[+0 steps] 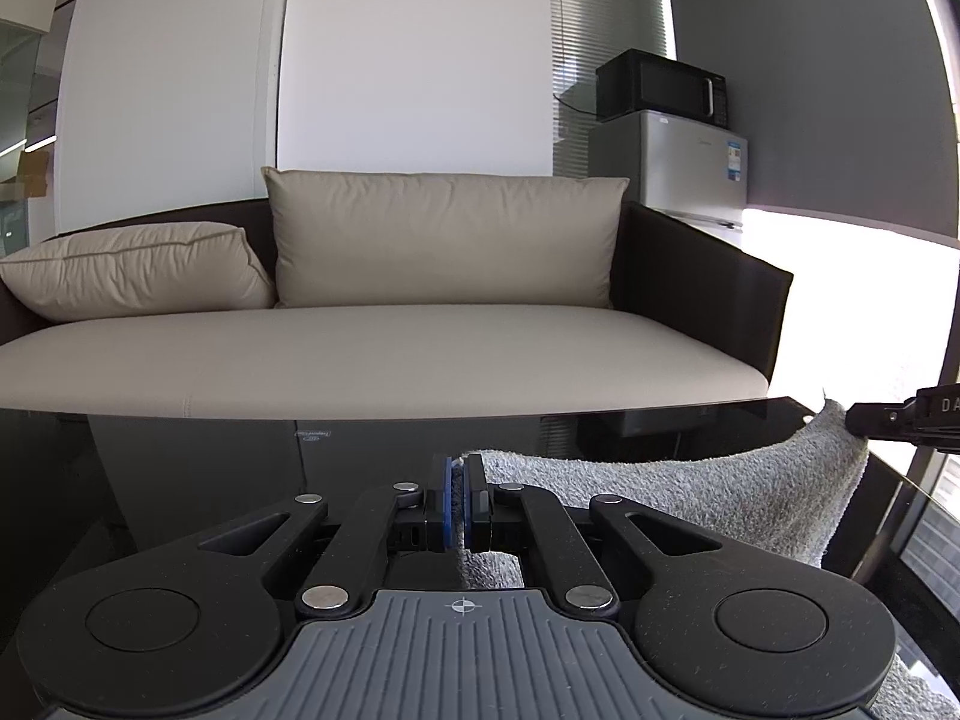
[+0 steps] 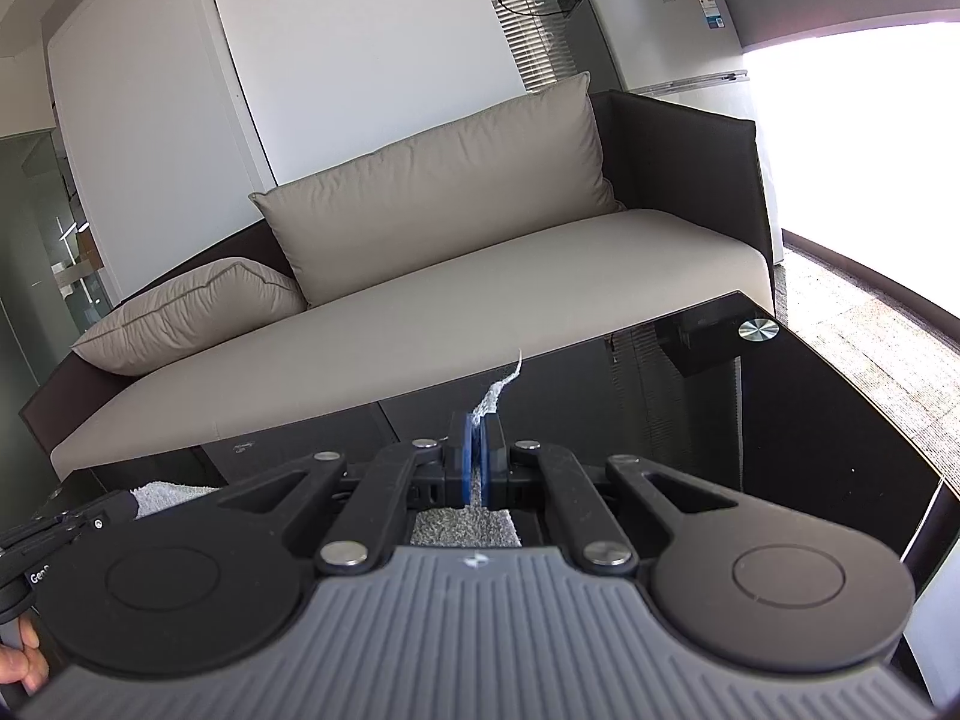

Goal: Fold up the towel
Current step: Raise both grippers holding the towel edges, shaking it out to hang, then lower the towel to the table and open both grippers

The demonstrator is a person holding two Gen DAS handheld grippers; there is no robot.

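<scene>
A grey terry towel [image 1: 690, 495] hangs stretched between my two grippers above a black glass table [image 1: 210, 468]. My left gripper [image 1: 463, 468] is shut on one corner of the towel. My right gripper shows at the right edge of the left wrist view [image 1: 855, 420], pinching the other corner. In the right wrist view my right gripper [image 2: 478, 429] is shut on the towel [image 2: 465, 528], and a frayed tip sticks up past the pads. The left gripper [image 2: 120, 504] shows at the lower left there, holding the towel.
A beige sofa [image 1: 390, 360] with two cushions stands just beyond the table's far edge. A silver fridge [image 1: 690, 174] with a black microwave [image 1: 660, 90] on top stands at the back right. The table's right corner carries a metal disc [image 2: 757, 329].
</scene>
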